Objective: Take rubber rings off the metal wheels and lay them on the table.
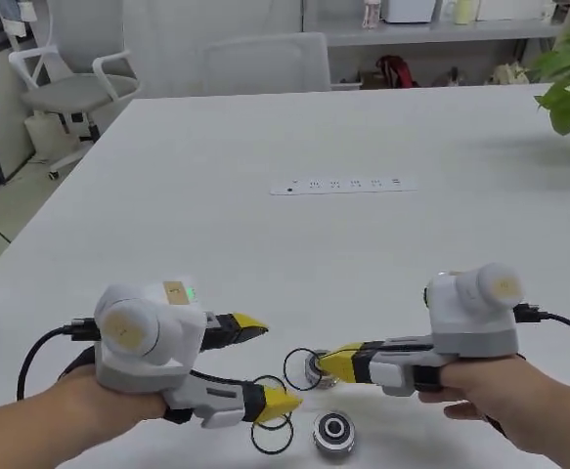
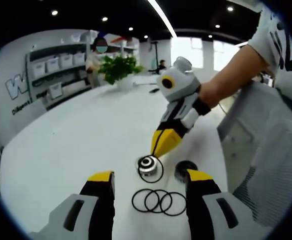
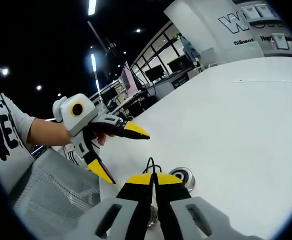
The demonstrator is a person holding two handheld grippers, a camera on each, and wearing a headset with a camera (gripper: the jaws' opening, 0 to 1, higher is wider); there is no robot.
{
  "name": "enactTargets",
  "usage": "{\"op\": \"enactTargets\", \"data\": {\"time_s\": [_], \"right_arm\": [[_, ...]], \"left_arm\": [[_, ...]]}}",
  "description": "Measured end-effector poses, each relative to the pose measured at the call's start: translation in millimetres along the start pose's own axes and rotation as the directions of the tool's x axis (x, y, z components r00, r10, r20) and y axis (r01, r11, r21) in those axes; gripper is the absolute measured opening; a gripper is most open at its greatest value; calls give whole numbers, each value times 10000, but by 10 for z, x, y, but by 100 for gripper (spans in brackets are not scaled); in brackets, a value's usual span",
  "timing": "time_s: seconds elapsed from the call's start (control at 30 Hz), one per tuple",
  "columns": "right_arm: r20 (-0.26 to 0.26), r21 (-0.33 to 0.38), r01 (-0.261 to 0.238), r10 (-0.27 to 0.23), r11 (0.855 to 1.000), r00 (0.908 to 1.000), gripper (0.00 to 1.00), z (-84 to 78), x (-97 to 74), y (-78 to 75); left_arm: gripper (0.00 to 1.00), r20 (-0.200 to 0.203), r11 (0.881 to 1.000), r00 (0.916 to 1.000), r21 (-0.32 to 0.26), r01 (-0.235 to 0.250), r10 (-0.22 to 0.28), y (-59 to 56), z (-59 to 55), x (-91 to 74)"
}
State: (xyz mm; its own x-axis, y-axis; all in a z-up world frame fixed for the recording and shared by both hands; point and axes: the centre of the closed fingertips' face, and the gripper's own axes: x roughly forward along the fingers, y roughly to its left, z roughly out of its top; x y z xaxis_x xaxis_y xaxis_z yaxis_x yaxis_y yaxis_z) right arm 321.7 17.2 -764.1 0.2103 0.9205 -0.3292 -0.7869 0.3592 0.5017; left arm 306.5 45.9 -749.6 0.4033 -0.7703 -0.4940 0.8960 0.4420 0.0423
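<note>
Noting the right hand-held gripper (image 3: 153, 178) with jaws pressed together on a thin black rubber ring (image 3: 151, 164), a metal wheel (image 3: 182, 176) just beside its tips. We see the left hand-held gripper (image 2: 150, 176) spread wide, holding nothing, three loose rings (image 2: 158, 201) on the desk (image 2: 75, 145) just ahead of its jaws. A second wheel (image 1: 334, 431) sits beside them.

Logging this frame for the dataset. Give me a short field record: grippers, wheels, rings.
left gripper: jaws open, empty
right gripper: jaws shut on a rubber ring at the far wheel
second wheel: stands free, nearer the person
loose rings: three, overlapping, flat on the table
</note>
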Motion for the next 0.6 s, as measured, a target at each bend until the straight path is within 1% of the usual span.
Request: {"op": "enactTargets", "data": {"time_s": [0.33, 0.5, 0.6], "right_arm": [[-300, -18, -518, 517, 9987, 9982, 0, -62, 76, 152], [-522, -54, -757, 753, 9971, 9958, 0, -112, 106, 219], [-649, -83, -891, 884, 9960, 9940, 0, -142, 121, 256]], "left_arm": [[63, 175, 9999, 9998, -121, -124, 126, 28, -36, -159], [66, 231, 9998, 9997, -171, -95, 99, 9, -59, -223], [68, 299, 9997, 9995, -243, -29, 36, -24, -71, -272]]}}
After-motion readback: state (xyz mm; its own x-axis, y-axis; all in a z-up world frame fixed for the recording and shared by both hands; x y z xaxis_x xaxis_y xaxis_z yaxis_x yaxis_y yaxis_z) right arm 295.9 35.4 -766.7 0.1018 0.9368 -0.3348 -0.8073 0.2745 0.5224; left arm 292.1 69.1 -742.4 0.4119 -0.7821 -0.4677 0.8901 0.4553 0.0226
